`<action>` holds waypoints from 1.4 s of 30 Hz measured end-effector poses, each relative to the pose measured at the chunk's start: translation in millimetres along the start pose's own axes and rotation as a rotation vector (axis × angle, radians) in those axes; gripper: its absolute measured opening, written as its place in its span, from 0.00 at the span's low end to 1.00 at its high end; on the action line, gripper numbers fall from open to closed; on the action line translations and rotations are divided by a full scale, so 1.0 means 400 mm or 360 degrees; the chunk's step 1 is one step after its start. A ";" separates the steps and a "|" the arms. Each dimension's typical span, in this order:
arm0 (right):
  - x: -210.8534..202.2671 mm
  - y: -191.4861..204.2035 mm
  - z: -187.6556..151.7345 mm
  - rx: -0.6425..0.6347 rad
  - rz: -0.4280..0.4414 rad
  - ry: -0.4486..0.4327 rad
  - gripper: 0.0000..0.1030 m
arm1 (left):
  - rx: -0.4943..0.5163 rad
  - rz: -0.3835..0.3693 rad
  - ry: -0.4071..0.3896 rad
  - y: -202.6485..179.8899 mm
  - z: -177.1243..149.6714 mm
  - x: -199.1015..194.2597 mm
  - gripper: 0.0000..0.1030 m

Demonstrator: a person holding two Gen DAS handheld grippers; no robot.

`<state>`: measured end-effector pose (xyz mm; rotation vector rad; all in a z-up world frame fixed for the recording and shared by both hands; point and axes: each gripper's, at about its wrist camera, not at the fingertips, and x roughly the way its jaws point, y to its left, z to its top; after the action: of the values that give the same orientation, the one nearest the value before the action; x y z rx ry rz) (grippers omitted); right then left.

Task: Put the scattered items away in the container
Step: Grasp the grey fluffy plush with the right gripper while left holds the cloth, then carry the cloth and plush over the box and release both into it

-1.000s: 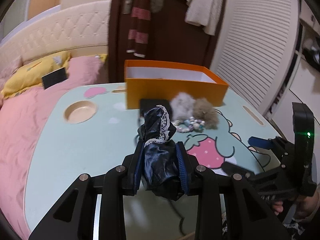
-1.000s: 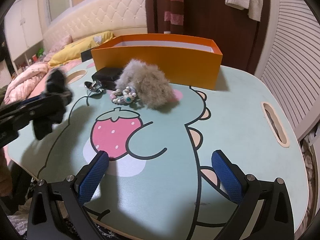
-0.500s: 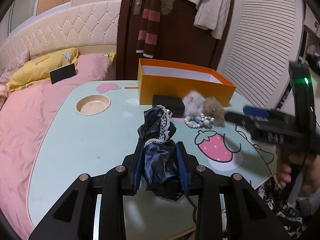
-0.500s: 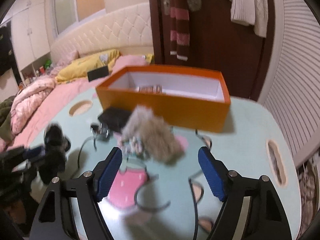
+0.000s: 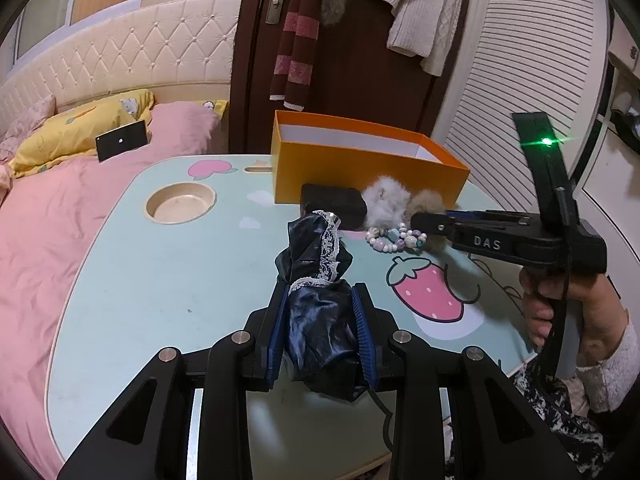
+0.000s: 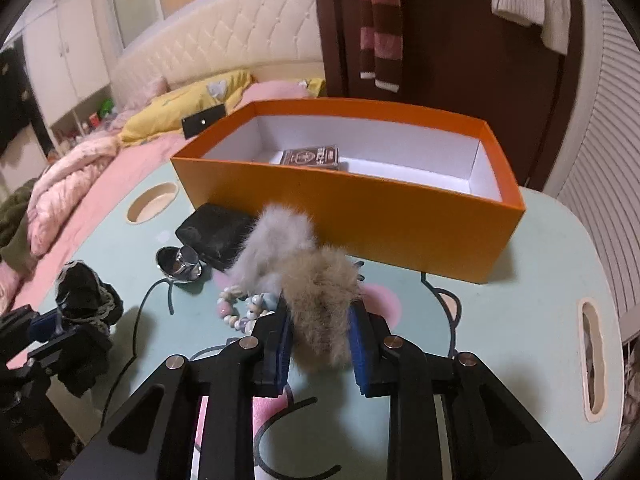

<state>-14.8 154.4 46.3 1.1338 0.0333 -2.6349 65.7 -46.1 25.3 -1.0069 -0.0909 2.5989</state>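
Note:
My left gripper [image 5: 320, 292] is shut on a dark satin cloth with white lace trim [image 5: 316, 248], held above the table. The jaws of my right gripper [image 6: 321, 308] are closing, and the blue pads press a brown fur pompom [image 6: 316, 276] that lies joined to a grey fur pompom [image 6: 280, 236]. A pastel bead bracelet [image 6: 240, 308] lies just left of the fur. Behind them stands the open orange box [image 6: 360, 216] with a small brown pack [image 6: 310, 157] inside. The left wrist view shows the right gripper [image 5: 424, 220] reaching the fur from the right.
A black pouch [image 6: 216, 232] and a shiny metal piece with a black cord [image 6: 180, 264] lie left of the fur. The mint table [image 5: 160, 272] has a round cup recess [image 5: 180, 202] and a slot [image 6: 592, 352]. A pink bed [image 5: 40, 220] adjoins it on the left.
My right gripper went forward over the strawberry print to the fur pompoms, and its jaws narrowed from wide open onto the brown one. My left gripper kept the cloth and stayed put.

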 end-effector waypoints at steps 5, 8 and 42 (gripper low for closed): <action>-0.062 -0.001 0.001 0.0038 0.0075 -0.0077 0.22 | -0.0004 -0.0010 -0.0008 -0.004 0.003 -0.003 0.32; -0.101 -0.001 0.000 0.0081 0.0135 -0.0124 0.22 | -0.0014 -0.0024 -0.0018 -0.003 0.007 -0.007 0.32; 0.004 -0.103 0.213 0.0124 -0.0027 -0.0228 0.22 | 0.0042 -0.0094 0.0010 -0.055 0.386 0.265 0.32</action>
<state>-87.0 182.8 100.7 0.9692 -0.0887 -2.7467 -103.0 21.2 76.3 -0.9884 -0.0833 2.5371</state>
